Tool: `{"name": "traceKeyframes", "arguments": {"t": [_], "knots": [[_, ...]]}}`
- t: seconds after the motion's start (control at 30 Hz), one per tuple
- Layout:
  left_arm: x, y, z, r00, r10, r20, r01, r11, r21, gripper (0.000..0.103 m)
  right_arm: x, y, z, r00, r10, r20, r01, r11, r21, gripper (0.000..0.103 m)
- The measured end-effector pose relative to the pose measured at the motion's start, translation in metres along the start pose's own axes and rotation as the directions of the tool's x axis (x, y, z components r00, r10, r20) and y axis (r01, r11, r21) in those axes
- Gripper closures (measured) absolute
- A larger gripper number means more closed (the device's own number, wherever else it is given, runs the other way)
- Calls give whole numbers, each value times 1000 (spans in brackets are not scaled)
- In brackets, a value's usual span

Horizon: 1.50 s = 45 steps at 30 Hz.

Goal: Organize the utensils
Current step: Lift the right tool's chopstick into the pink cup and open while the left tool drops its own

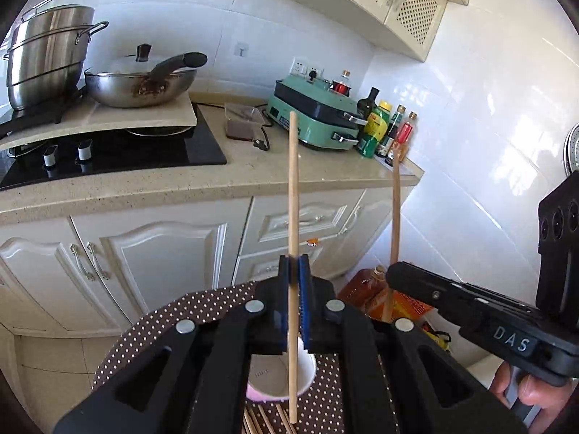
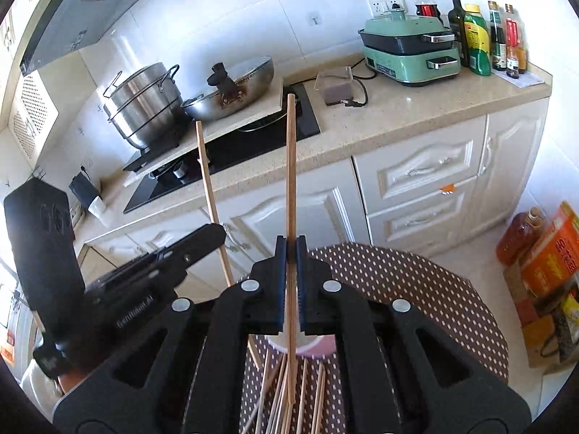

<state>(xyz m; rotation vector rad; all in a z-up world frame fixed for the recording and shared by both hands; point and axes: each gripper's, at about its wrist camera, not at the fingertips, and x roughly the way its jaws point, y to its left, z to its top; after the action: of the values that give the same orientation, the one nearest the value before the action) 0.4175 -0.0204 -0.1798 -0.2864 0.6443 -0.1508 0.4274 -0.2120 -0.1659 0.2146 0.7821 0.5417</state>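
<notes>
While both grippers hang above the dotted tablecloth (image 2: 416, 282), the left gripper (image 1: 294, 267) pinches one wooden chopstick (image 1: 293, 188) upright; the right gripper (image 2: 290, 249) clamps another chopstick (image 2: 290, 181) likewise; loose chopsticks (image 2: 289, 398) lie near a white cup (image 1: 267, 376) below.
</notes>
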Motion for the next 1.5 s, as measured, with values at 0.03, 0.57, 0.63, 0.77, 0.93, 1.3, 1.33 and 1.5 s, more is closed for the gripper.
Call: {"name": "traceKeyframes", "arguments": {"t": [0.03, 0.57, 0.63, 0.77, 0.93, 1.3, 1.33, 1.5], "knots": [[3, 1, 2, 1000, 10, 12, -10, 1000, -4, 98, 4, 1, 5, 1000, 0, 9, 0, 1000, 1, 98], [52, 20, -25, 996, 88, -25, -89, 996, -9, 98, 65, -2, 10, 999, -12, 47, 13, 999, -37, 98], [54, 22, -30, 995, 90, -38, -90, 996, -7, 98, 70, -4, 4, 999, -17, 35, 18, 999, -46, 98], [51, 25, -38, 994, 96, -58, -97, 995, -7, 98, 73, -8, -7, 1000, -24, 8, 24, 999, -47, 97], [46, 26, -48, 990, 103, -92, -104, 995, 2, 97, 66, -13, -24, 999, -31, -16, 30, 998, -54, 97], [35, 22, -69, 983, 108, -146, -107, 994, 11, 97, 46, -17, -58, 998, -44, -50, 42, 999, -35, 98], [35, 22, -71, 982, 108, -155, -108, 994, 12, 97, 44, -16, -60, 998, -44, -51, 42, 999, -34, 98], [31, 21, -79, 974, 112, -194, -114, 994, 4, 74, 39, -13, -69, 997, -44, -59, 42, 999, -35, 98]]}}
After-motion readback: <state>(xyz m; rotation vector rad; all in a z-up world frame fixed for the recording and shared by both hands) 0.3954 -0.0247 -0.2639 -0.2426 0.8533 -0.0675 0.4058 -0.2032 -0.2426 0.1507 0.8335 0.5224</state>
